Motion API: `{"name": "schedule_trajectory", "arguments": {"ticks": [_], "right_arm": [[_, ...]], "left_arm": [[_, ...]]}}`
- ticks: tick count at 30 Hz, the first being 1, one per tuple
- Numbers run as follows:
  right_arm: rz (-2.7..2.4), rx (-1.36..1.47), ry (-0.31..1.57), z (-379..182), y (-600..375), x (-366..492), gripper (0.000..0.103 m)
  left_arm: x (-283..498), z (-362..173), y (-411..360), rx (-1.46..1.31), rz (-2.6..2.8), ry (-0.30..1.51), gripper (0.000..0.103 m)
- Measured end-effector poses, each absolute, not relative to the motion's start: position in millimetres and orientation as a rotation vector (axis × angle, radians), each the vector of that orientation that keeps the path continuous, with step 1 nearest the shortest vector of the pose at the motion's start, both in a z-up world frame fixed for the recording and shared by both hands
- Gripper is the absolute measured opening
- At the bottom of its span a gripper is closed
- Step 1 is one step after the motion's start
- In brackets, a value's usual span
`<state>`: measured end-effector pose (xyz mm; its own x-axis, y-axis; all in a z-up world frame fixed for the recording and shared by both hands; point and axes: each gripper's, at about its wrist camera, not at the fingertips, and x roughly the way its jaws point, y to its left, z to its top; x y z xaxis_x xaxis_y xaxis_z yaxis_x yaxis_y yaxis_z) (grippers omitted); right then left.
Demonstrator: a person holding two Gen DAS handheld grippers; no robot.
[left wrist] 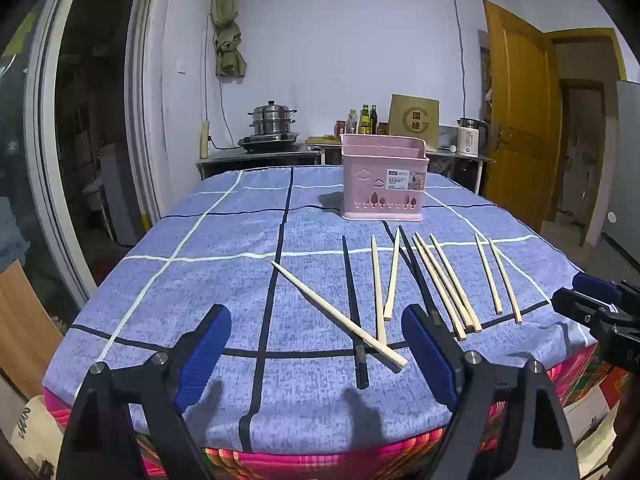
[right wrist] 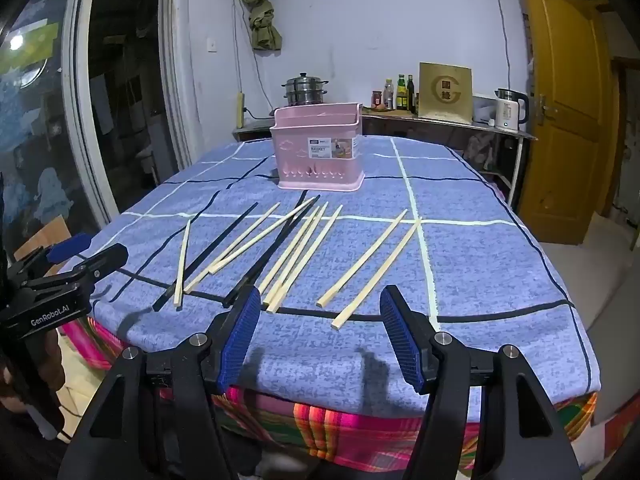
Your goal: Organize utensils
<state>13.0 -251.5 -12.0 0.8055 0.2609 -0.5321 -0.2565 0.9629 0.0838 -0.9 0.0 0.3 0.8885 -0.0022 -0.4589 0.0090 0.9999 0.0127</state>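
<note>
- Two grippers, left gripper (left wrist: 316,344) and right gripper (right wrist: 316,328), poised low over the table's near edge, jaws wide apart, nothing held.
- Pale wooden chopsticks (right wrist: 298,254) and black chopsticks (left wrist: 353,308) scattered loosely along the near edge of the blue checked tablecloth (right wrist: 480,264).
- Pink basket (right wrist: 318,148) upright toward the far edge, well apart from the chopsticks.

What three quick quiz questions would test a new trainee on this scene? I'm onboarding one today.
1. True or false: the pink basket already holds chopsticks.
2. How many black chopsticks lie among the pale chopsticks on the blue cloth?
3. Which is open: A the left hand-held gripper, B the right hand-held gripper, C both?

Key: 1 false, none show inside; 2 two; 3 C.
</note>
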Motion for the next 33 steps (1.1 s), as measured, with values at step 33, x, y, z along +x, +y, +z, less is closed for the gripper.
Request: {"name": "schedule_trajectory", "arguments": {"ticks": [33], "right_arm": [[0.274, 0.0, 0.562, -4.8, -250.7, 12.3, 0.063]], "left_arm": [[-5.0, 5.9, -1.0, 0.004, -0.012, 0.487, 0.087]]}}
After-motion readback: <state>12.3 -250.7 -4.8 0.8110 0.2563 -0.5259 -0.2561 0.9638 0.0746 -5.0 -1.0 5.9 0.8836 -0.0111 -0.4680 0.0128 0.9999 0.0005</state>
